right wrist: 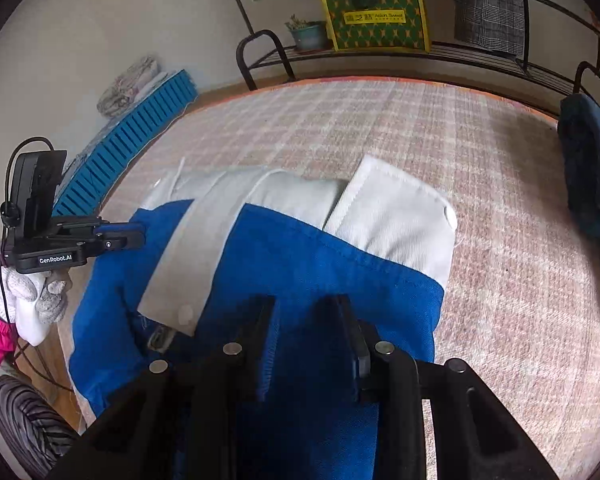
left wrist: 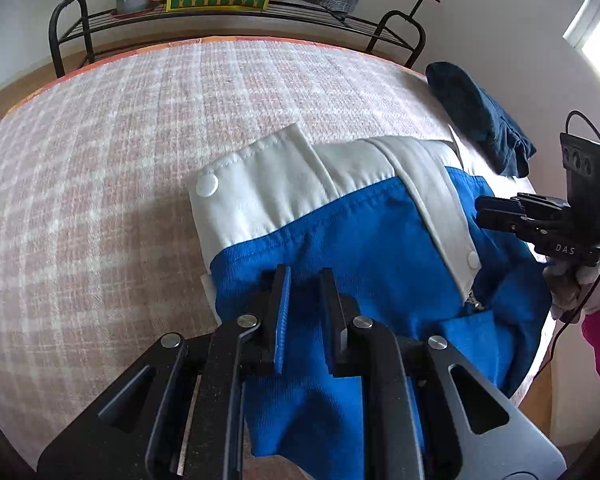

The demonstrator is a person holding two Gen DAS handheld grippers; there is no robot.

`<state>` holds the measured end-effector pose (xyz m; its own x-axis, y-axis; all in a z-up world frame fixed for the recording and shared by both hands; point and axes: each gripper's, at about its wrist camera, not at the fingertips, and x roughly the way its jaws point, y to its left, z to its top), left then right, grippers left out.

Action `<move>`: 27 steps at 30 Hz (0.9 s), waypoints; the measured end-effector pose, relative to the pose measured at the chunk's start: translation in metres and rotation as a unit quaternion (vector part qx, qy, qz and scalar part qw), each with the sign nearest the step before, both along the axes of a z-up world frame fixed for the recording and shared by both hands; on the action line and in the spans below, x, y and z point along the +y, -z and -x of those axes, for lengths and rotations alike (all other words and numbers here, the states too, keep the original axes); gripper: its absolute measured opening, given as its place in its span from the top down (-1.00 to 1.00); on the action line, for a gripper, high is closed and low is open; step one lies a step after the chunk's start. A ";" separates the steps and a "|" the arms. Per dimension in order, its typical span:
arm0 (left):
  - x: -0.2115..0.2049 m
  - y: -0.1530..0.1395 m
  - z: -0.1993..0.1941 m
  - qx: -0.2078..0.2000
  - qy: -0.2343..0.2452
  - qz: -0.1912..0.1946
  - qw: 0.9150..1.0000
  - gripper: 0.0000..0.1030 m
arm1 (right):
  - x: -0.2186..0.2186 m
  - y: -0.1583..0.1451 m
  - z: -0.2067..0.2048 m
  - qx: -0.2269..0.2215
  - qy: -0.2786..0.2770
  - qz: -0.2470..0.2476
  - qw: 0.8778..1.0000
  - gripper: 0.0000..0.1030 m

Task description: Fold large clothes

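Two grippers hover over the blue-and-white jacket (left wrist: 340,248), which lies bunched on the checked bedspread (left wrist: 100,160) near the bed's front edge. My left gripper (left wrist: 304,300) has its fingers a little apart with blue cloth showing in the gap; I cannot tell whether the pads actually press on it. My right gripper (right wrist: 306,328) stands the same way, slightly parted above the blue panel, and I read it as not gripping. To fold well, I judge I should pinch matching points on the hem, lift evenly, and keep the white collar flap (right wrist: 396,216) flat. The dark blue garment (left wrist: 472,116) lies at the far corner, well apart.
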<state>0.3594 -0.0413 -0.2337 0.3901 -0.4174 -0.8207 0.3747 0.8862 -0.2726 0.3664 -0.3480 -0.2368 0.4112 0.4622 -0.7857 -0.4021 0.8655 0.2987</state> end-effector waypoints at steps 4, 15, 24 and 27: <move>0.016 0.000 0.003 0.004 -0.011 0.038 0.999 0.71 | -0.001 -0.007 0.004 0.000 0.010 0.007 1.000 0.47; 0.040 -0.025 0.040 0.003 -0.012 0.057 0.998 0.71 | -0.053 -0.031 0.074 0.006 0.043 -0.092 0.995 0.42; 0.037 -0.025 0.067 -0.017 -0.005 -0.016 1.000 0.71 | -0.071 -0.013 0.090 0.028 0.087 -0.043 0.995 0.43; 0.037 -0.050 0.080 -0.037 0.005 0.013 0.999 0.71 | -0.074 -0.042 0.111 -0.002 0.074 -0.092 0.993 0.43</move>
<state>0.2798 -0.0042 -0.1837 0.4448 -0.4425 -0.7787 0.4030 0.8753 -0.2672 0.2554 -0.4224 -0.1950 0.4892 0.5318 -0.6913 -0.2759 0.8463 0.4558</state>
